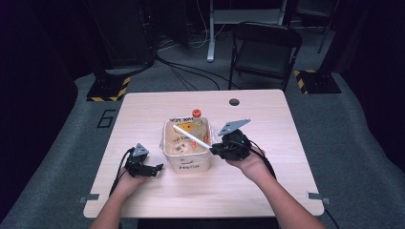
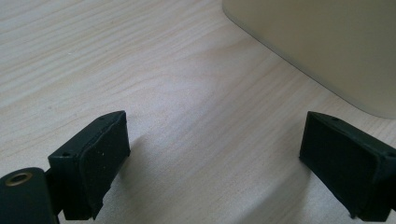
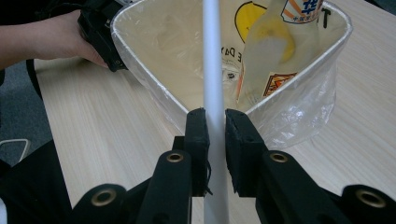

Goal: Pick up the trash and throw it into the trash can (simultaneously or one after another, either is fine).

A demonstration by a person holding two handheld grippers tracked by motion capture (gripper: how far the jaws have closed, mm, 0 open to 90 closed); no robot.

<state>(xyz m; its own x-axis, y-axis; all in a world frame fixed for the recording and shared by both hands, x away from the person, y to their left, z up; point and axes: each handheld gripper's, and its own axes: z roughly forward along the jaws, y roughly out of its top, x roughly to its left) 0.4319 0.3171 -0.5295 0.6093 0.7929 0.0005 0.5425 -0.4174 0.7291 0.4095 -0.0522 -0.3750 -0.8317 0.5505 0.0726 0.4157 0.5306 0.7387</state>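
- My right gripper is clamped on the white stick, which slants over the lined bin.
- Bottle leans inside the bin.
- My left gripper gapes wide over bare table, just beside the bin.

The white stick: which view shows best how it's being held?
The right gripper view: the white stick runs up between the right tongs, clamped shut, over the lined bin. The high view shows it small, slanting over the bin. The left gripper view gives table and bin wall.
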